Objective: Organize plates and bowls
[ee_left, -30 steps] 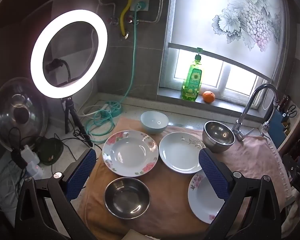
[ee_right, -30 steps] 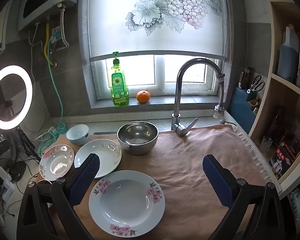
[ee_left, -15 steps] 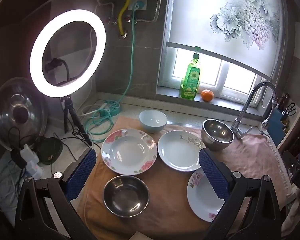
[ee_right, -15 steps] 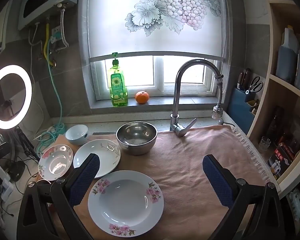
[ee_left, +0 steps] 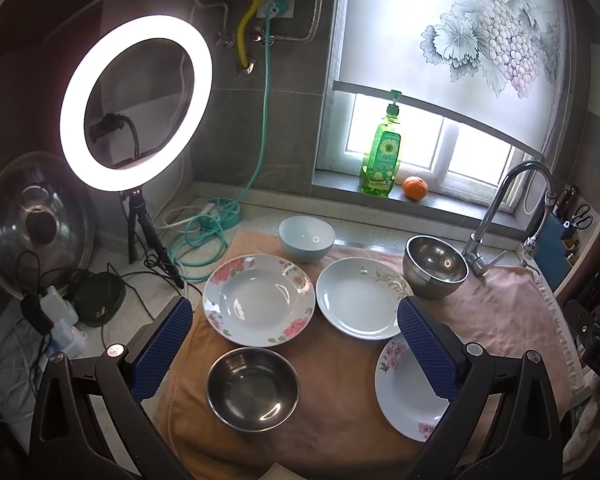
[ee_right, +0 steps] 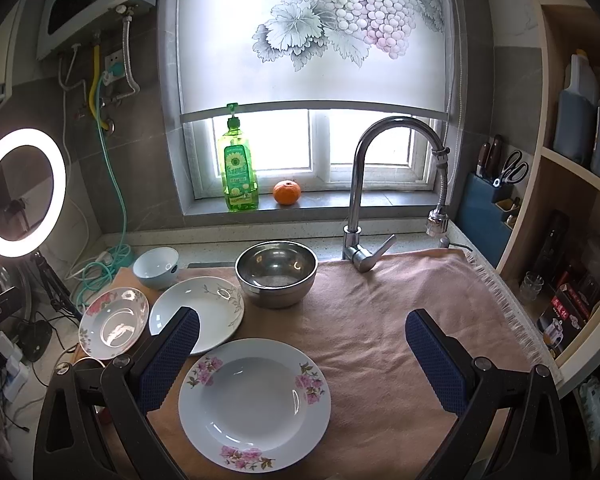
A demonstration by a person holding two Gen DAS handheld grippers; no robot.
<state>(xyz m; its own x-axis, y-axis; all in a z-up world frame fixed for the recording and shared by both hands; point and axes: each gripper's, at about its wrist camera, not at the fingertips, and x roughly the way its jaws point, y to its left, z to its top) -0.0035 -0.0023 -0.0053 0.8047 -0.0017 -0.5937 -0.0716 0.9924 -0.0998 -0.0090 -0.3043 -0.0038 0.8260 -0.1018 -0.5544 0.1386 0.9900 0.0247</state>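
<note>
Six pieces: three plates and three bowls lay spread, unstacked, on the towel (ee_right: 380, 320).
Left gripper (ee_left: 296, 344): jaws apart, empty, above steel bowl (ee_left: 252, 390).
Right gripper (ee_right: 300, 356): spread wide, empty, over floral plate (ee_right: 254, 400).
Advice: grip by the rim, lift level, stack like on like.
Surface: towel-covered, by faucet (ee_right: 380, 184); windowed kitchen, ring light (ee_left: 136, 102) glaring.

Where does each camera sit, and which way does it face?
Left wrist: on the left gripper, looking over the steel bowl toward the lit ring light; both blue fingers show.
Right wrist: on the right gripper, above the pink-flowered plate, facing the chrome faucet.
Shared: green soap bottle.
</note>
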